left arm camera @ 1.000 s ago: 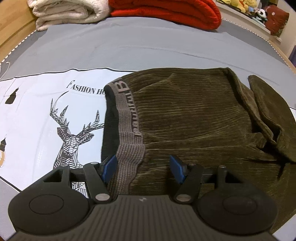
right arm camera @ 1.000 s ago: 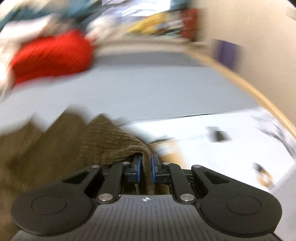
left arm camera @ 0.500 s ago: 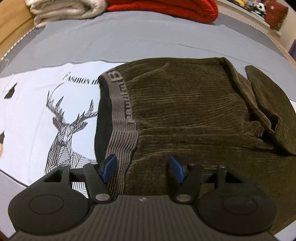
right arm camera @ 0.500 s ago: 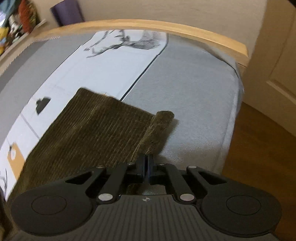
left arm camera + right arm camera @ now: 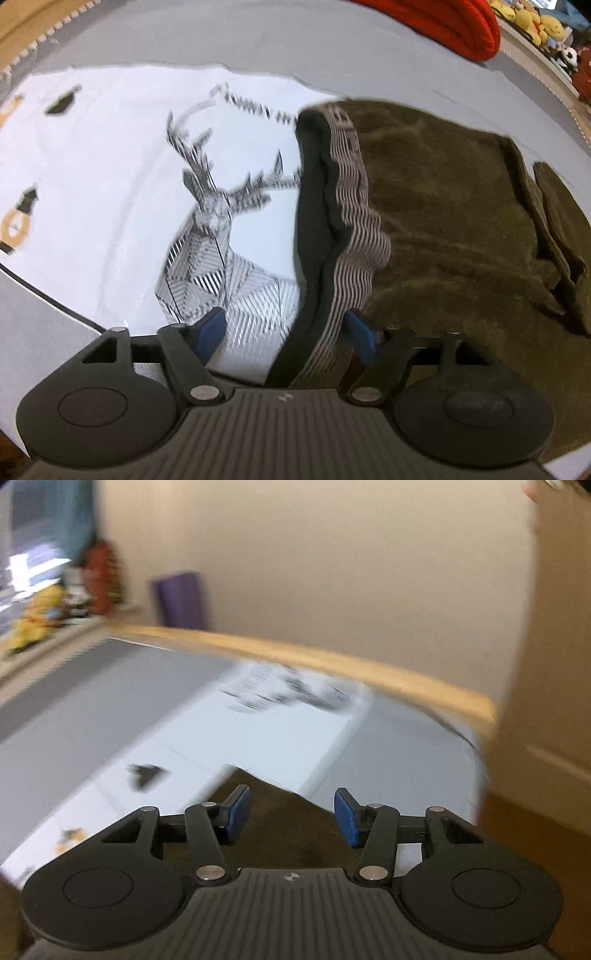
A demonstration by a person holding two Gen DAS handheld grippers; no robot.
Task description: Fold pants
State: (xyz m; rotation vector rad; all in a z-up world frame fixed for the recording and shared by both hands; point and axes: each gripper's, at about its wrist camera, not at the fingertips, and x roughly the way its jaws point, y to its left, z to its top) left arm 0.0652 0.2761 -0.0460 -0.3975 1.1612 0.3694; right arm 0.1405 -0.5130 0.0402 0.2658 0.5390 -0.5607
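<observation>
left gripper (image 5: pixel 284 328) – opening, astride pants (image 5: pixel 461 221) waistband (image 5: pixel 351 206); right gripper (image 5: pixel 291 818) – opening, empty

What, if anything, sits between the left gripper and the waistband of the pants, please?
Nothing visible. The waistband already runs up between the opening fingers of the left gripper, with only the deer-print sheet beneath. The pads do not look pressed on it.

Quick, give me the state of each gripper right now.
Left gripper: open, jaws opening, the pants waistband between them, not pinched.
Right gripper: open, jaws opening over the pants, holding nothing.
</observation>
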